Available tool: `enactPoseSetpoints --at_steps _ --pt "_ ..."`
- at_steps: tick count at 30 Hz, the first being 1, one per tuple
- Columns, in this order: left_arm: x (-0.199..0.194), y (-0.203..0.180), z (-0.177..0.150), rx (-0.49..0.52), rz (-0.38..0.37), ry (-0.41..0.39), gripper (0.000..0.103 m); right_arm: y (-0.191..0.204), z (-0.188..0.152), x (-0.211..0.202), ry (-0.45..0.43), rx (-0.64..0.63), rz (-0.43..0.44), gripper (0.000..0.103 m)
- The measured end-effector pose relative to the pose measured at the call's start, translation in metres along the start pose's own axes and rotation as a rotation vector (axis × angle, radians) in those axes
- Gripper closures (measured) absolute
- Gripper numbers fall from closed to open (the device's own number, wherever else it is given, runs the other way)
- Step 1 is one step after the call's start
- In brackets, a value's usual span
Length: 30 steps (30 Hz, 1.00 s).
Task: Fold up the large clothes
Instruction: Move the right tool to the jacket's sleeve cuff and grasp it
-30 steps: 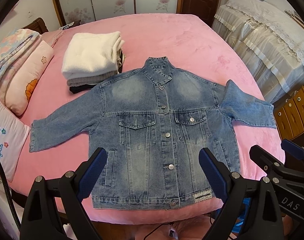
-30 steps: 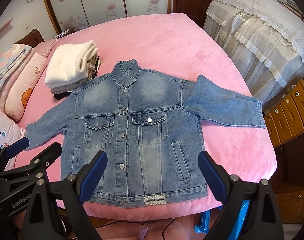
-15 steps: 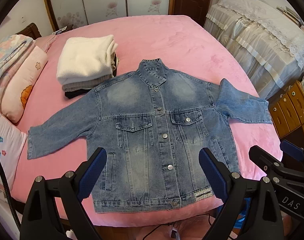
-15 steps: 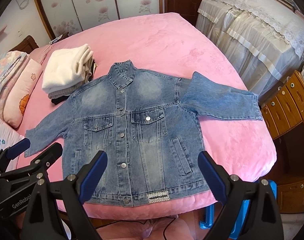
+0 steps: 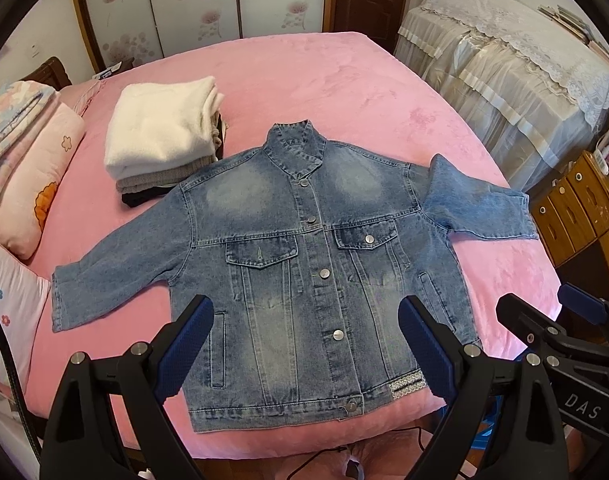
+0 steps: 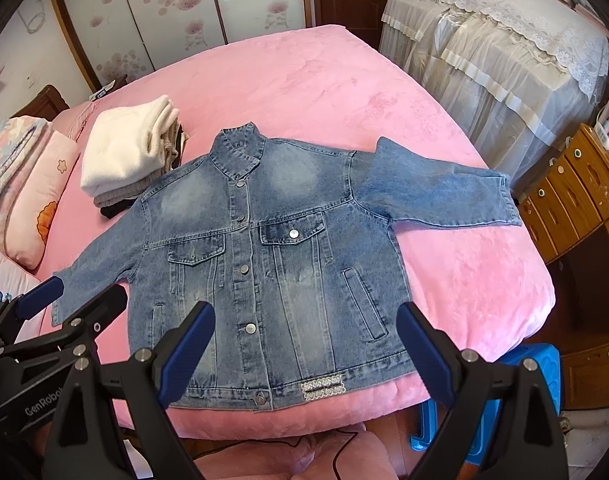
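Left wrist view: pink bed (image 5: 344, 80) carries a denim jacket (image 5: 304, 272) lying flat, buttoned, sleeves spread, hem at the near edge, a folded clothes stack (image 5: 164, 136) just beside its shoulder, while left claw (image 5: 304, 352) and right claw (image 6: 304, 352) hover above, jaws apart, empty.

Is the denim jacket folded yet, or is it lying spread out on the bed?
Spread out. The jacket lies flat, front up and buttoned, both sleeves out to the sides on the bed.
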State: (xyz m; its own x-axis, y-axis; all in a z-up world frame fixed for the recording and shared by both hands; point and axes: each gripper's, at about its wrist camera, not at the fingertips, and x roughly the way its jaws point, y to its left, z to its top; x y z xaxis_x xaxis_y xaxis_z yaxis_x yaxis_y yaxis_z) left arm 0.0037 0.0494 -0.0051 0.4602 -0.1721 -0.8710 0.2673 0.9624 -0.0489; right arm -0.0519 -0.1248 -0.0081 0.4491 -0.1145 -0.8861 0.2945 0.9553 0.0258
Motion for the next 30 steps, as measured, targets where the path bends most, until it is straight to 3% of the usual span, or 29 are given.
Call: enactPoseSetpoints --at_steps 11,16,21,30 --pt "-0.007 -0.022 0.015 0.060 0.018 -0.072 0.010 -0.014 0.004 -0.006 -0.036 0.014 -0.015 0.010" --pt "-0.006 -0.042 0.031 0.086 -0.034 -0.087 0.009 -0.041 0.012 -0.007 -0.062 0.057 -0.014 0.010" --pt "0.001 -0.071 0.054 0.086 -0.086 -0.101 0.009 -0.089 0.025 -0.001 -0.091 0.141 -0.010 0.010" --pt "0.029 -0.162 0.117 0.087 -0.068 -0.102 0.009 -0.207 0.072 0.032 -0.120 0.243 0.019 0.010"
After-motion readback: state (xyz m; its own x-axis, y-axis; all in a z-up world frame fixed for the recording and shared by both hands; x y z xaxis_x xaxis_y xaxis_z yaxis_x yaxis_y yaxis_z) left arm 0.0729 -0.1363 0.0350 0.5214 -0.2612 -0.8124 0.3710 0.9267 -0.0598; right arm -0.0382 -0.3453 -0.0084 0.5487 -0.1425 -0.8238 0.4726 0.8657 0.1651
